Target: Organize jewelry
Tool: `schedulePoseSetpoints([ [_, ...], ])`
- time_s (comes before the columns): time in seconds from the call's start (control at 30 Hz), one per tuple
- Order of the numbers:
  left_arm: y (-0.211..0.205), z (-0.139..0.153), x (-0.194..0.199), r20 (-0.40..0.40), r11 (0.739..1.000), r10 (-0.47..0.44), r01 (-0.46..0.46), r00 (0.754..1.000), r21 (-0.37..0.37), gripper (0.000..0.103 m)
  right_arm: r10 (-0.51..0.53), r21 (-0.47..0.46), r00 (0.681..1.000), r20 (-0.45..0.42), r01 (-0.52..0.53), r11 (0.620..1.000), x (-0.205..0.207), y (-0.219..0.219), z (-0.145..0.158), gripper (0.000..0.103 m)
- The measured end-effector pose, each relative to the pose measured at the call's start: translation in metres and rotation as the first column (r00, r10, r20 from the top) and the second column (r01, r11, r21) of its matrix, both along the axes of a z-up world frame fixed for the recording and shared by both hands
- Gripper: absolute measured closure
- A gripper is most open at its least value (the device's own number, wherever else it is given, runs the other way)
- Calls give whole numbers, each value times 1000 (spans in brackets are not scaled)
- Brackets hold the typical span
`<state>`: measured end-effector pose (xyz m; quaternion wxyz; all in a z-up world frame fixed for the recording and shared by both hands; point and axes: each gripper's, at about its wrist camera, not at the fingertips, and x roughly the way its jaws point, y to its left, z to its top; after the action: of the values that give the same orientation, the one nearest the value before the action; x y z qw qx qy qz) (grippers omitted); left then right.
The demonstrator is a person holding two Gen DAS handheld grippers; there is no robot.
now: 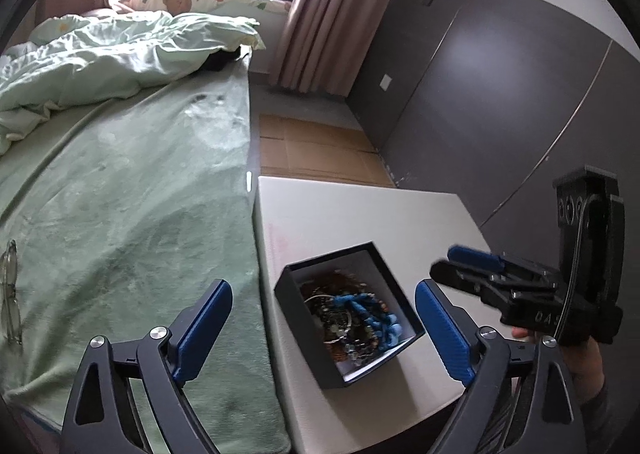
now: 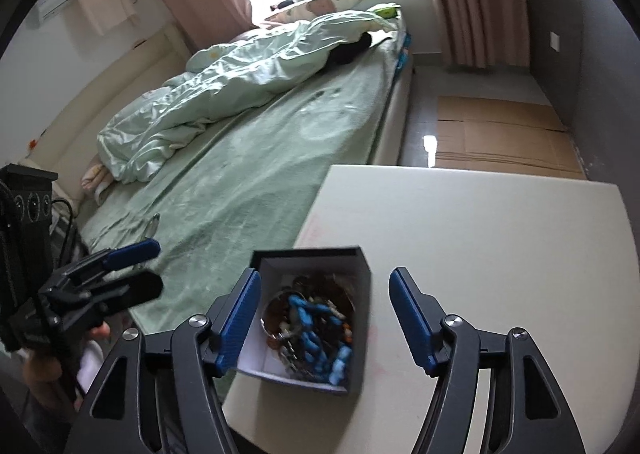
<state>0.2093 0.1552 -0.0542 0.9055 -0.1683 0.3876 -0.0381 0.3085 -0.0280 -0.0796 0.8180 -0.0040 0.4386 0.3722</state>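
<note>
— So where do you take it? The jewelry box (image 2: 308, 318) sits on the white table (image 2: 500, 238), near its bed-side edge.

— Your left gripper (image 1: 324, 330) and right gripper (image 2: 324, 318) both stand apart, empty. The tangled bead strands (image 1: 356, 318) look light and slippery; pinch the blue strand.

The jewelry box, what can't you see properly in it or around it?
- Jewelry box: the tangled pile hides the lower pieces in both views; only the blue beads stand out.
- Right wrist view: the right gripper's left finger covers the box's left wall.
- Glasses on the bed: squeezed at the left wrist view's edge.
- Left gripper: open, touching nothing.
</note>
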Motion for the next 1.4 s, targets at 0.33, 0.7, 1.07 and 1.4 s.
schedulePoseSetpoints([
  [0.33,-32,10,-14,67,1000,-27,28,997,-14,1,-77,-12,997,24,78,997,-34,-50,7,25],
  [0.7,-82,20,-48,87,998,-54,50,995,42,0,-221,-2,974,40,221,975,-71,-109,23,0],
  [1.07,-113,53,-103,145,996,-33,21,989,85,0,-251,16,964,90,251,968,-112,-148,49,0],
  [1.4,-144,80,-142,172,990,-36,12,984,143,0,-273,64,952,138,266,962,-155,-188,69,0],
])
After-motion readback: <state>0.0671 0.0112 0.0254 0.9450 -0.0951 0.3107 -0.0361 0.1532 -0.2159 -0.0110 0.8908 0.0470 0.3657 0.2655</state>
